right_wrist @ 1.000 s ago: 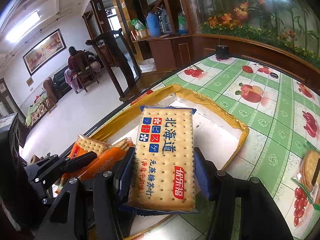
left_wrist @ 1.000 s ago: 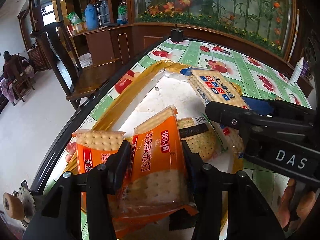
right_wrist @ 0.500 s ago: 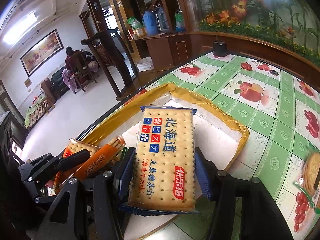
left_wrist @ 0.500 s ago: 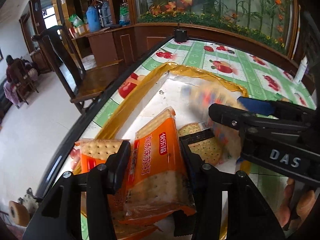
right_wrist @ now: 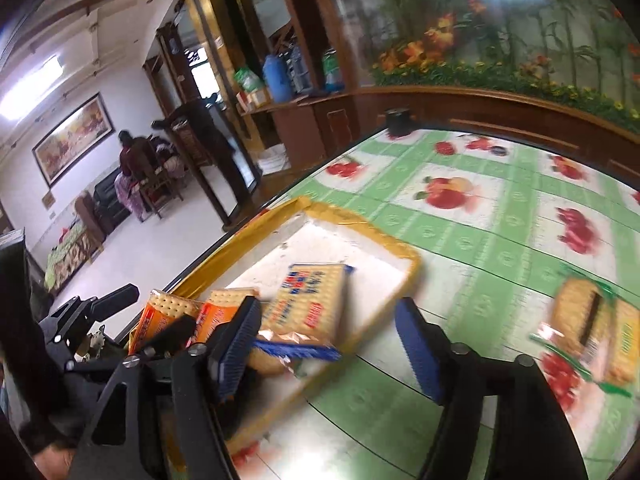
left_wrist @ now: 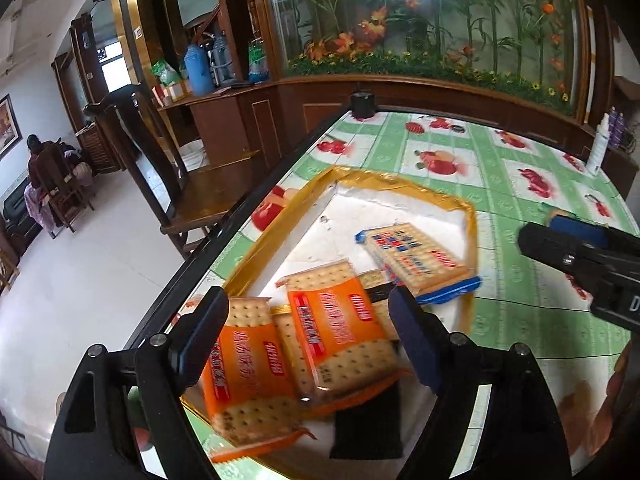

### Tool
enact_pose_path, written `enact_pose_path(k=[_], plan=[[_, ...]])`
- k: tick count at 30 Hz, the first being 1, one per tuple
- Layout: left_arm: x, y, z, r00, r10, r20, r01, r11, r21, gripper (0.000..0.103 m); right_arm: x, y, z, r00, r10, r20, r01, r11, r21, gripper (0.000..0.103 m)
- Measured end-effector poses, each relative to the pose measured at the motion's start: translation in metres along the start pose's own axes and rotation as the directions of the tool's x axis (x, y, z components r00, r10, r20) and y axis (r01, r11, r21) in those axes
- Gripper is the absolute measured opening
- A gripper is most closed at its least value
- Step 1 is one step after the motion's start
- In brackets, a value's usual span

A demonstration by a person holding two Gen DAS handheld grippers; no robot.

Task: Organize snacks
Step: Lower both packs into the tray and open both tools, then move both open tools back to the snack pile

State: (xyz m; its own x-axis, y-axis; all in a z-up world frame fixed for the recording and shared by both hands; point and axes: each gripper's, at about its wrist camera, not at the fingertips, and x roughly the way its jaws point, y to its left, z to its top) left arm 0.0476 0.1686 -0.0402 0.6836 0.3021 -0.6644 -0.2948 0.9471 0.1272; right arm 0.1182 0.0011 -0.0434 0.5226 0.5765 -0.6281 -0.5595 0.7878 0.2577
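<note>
We hold our left gripper [left_wrist: 308, 336] above the gold-rimmed tray [left_wrist: 280, 216], its fingers spread wide and gripping nothing, with two orange cracker packs [left_wrist: 336, 336] lying in the tray's near end below. Our right gripper [right_wrist: 328, 348] is likewise wide apart and empty. The blue cracker pack [right_wrist: 312, 300] rests in the tray, propped on another pack (its lower edge is blurred). A green pack [right_wrist: 592, 332] lies apart on the fruit-print tablecloth [right_wrist: 460, 232].

Left tool [left_wrist: 308, 334] spread wide above two orange cracker packs [left_wrist: 336, 332] in the gold-rimmed tray [left_wrist: 280, 216]
</note>
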Motion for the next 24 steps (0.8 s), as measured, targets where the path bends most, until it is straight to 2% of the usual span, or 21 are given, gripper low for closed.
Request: enact_pose_path(k=[11,24], plan=[[-0.024,-0.049,0.002,0.996,-0.081,0.024,0.079,0.995,0.065,0.083,-0.076,-0.076,-0.037,0.992,-0.118,0.055,0.11,0.985,0.13,0.074],[-0.028,-0.119,0.0,0.987,-0.163,-0.015,0.163,0.973,0.162,0.083,-0.144,-0.171,-0.088,0.965,-0.253,0.065,0.221,0.923,0.314,0.079]])
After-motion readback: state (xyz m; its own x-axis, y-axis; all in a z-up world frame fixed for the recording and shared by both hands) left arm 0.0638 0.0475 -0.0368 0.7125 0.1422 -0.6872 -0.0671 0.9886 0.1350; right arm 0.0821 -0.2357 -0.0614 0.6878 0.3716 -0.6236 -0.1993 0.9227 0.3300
